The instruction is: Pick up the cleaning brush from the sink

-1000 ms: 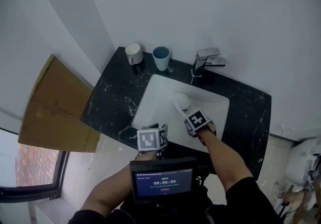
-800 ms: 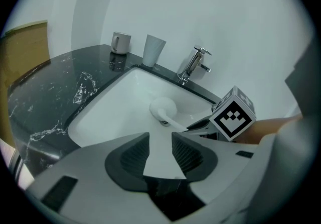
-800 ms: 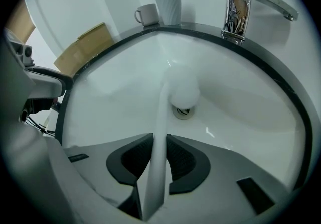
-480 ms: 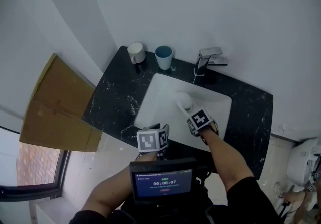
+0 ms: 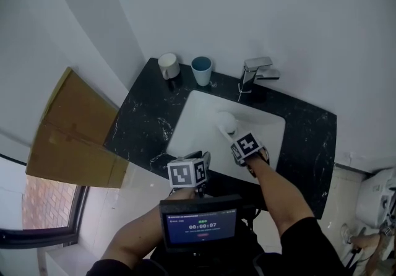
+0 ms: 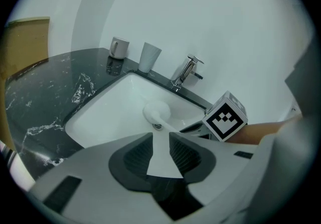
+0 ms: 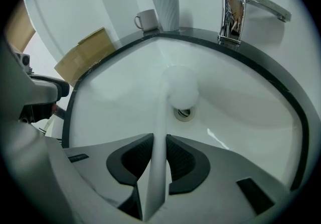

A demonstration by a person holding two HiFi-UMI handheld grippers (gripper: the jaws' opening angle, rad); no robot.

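Observation:
A white cleaning brush (image 5: pixel 226 123) lies in the white sink (image 5: pixel 185 114), its round head (image 7: pixel 181 90) over the drain. Its long handle (image 7: pixel 159 137) runs back between the jaws of my right gripper (image 7: pixel 159 160), which is shut on it and points steeply down into the basin. In the head view the right gripper (image 5: pixel 232 138) sits at the basin's near right. My left gripper (image 5: pixel 201 158) hovers at the sink's near edge, left of the right one. Its jaws (image 6: pixel 160 150) are closing with nothing between them. From the left gripper view the brush head (image 6: pixel 156 113) shows beyond them.
A chrome faucet (image 5: pixel 257 73) stands behind the basin. A white mug (image 5: pixel 167 65) and a blue cup (image 5: pixel 200 70) sit at the back left of the black marble counter (image 5: pixel 142 120). A cardboard box (image 5: pixel 68 126) lies left of the counter. A small screen (image 5: pixel 198 225) is at my chest.
Both grippers and the brush keep their places; only the head view has shifted slightly.

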